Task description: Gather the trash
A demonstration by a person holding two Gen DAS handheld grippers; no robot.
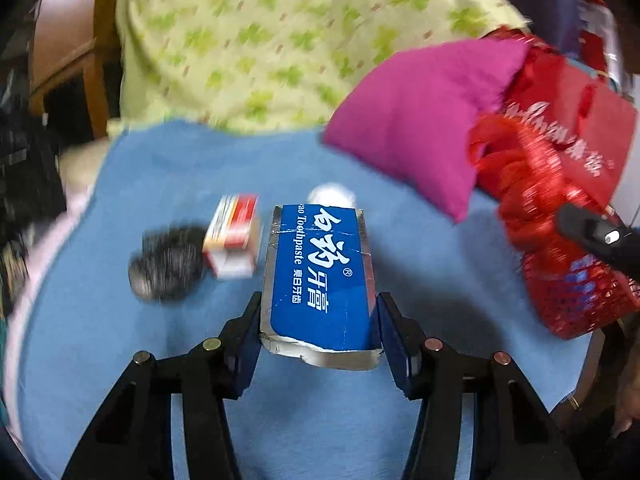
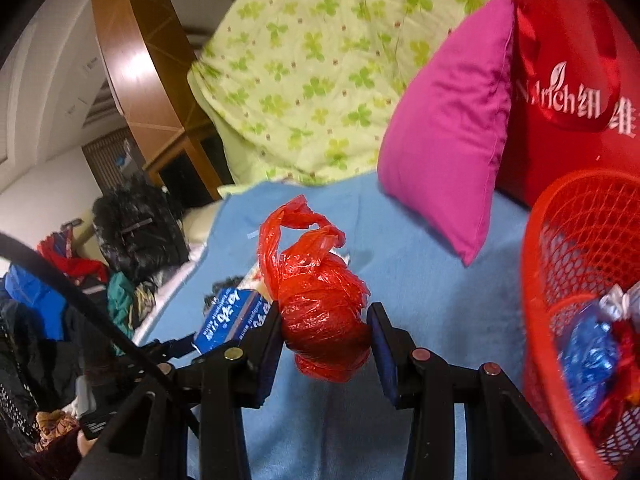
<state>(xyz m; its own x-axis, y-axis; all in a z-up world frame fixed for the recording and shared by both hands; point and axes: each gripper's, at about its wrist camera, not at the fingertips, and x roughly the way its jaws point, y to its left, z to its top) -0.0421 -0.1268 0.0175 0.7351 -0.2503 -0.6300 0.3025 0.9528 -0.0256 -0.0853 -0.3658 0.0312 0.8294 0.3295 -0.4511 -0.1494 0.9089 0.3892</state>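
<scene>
trash here is spread over a blue blanket on what looks like a bed, with a big green clover-print quilt bunched up at the far end and a magenta pillow leaning against a red fabric bag with white lettering. over on the right sits a red mesh basket, and it already has some stuff in it, a crinkly blue wrapper and a bit of white that i can't identify. the left gripper is clamped on a blue toothpaste box with silver edges, pads pressing both long sides near the closer end, box pointing away from the camera and looking lifted off the blanket a bit, though that's hard to be sure of. the right gripper is squeezing a balled-up red plastic bag, knotted handles sticking up above the fingers, just left of the basket and outside its rim. still lying on the blanket past the toothpaste box: a blurry dark fuzzy clump, a small red and white carton touching it, and a little white ball of something peeking out behind the far end of the box
</scene>
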